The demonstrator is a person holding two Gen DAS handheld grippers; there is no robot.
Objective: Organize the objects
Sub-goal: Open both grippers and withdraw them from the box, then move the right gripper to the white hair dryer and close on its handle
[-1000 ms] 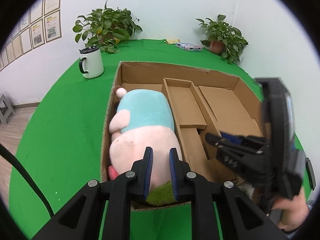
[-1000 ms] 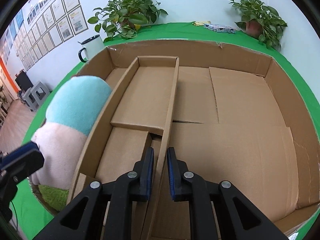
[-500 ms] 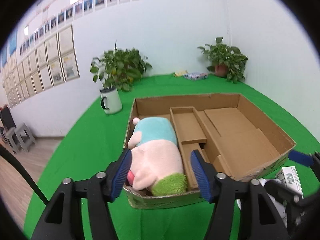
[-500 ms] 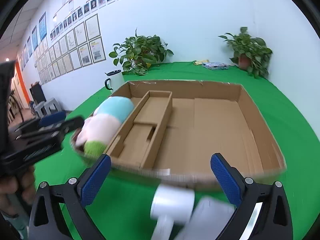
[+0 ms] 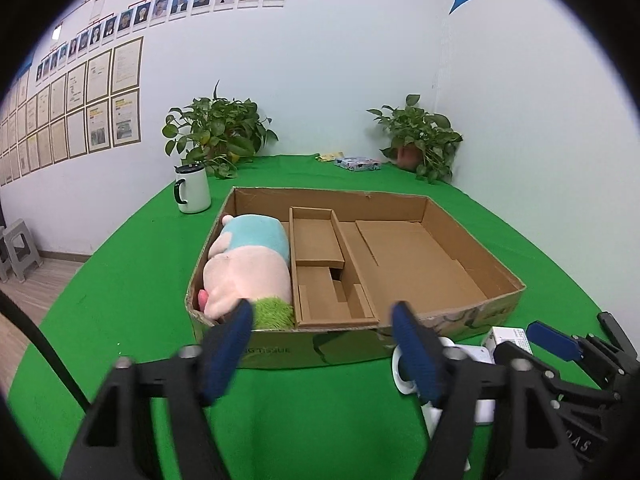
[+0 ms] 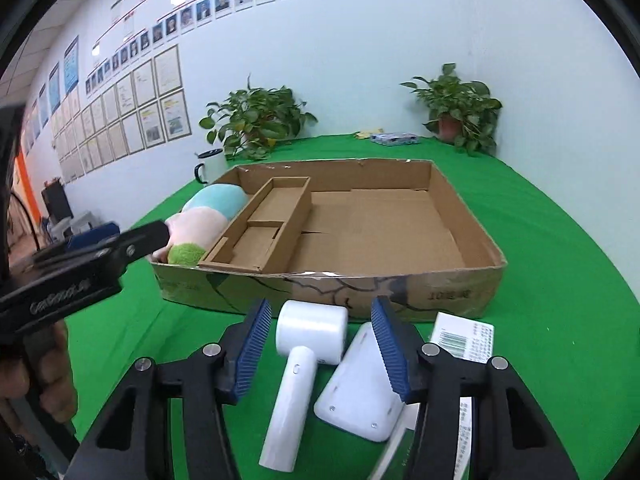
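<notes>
A cardboard box (image 5: 400, 204) with a divider insert lies on the green table. A pink and teal plush toy (image 5: 248, 264) lies in its left compartment; it also shows in the right wrist view (image 6: 204, 216). My left gripper (image 5: 324, 348) is open and empty, in front of the box. My right gripper (image 6: 320, 344) is open above a white hair dryer (image 6: 304, 356) and a white triangular device (image 6: 360, 392) lying before the box (image 6: 456, 208). A white carton with a barcode (image 6: 464, 336) lies to the right of them.
A white mug (image 5: 192, 189) stands left of the box, with a potted plant (image 5: 218, 132) behind it. Another plant (image 5: 420, 140) and a small colourful pack (image 5: 357, 163) sit at the back. A grey stool (image 5: 18, 248) is on the floor at left.
Both grippers opened and pulled back out of the box to its front. The plush stays in the left compartment. The right gripper now hangs over the hair dryer.
</notes>
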